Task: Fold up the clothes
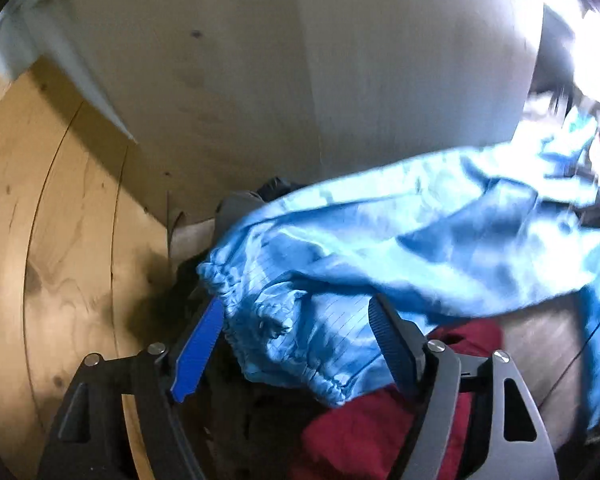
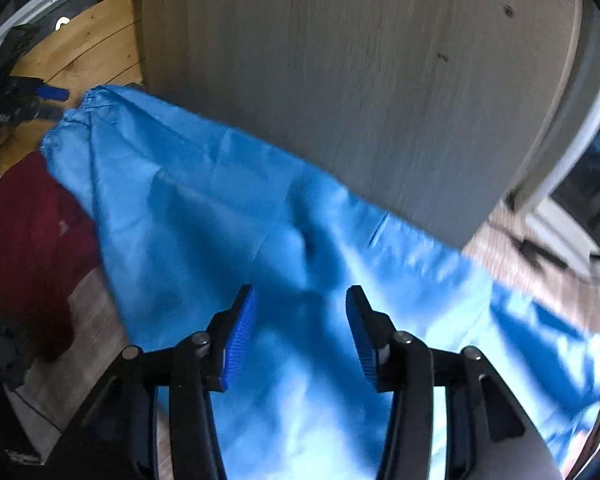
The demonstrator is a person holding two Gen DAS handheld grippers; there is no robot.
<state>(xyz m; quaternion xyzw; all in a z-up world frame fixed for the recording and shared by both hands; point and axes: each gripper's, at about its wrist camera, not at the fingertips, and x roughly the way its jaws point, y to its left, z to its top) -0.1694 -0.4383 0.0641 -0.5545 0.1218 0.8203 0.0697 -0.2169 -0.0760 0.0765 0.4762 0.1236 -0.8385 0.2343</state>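
Blue garment (image 2: 228, 216) draped over table (image 2: 340, 80) edge, part hanging. Thin, slick, limp: expect sliding. Your left gripper (image 1: 296, 340) jaws wide, astride elastic cuff (image 1: 236, 292), not pinching. Right gripper (image 2: 300, 332) jaws half-open above cloth. Grip gathered cuff or seam.

Two close downward wrist views, shared blue garment (image 1: 380, 240)

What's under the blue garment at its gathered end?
A dark red garment shows beneath the blue garment near its elastic cuff, with grey tabletop beyond. How far the red cloth runs underneath is hidden.
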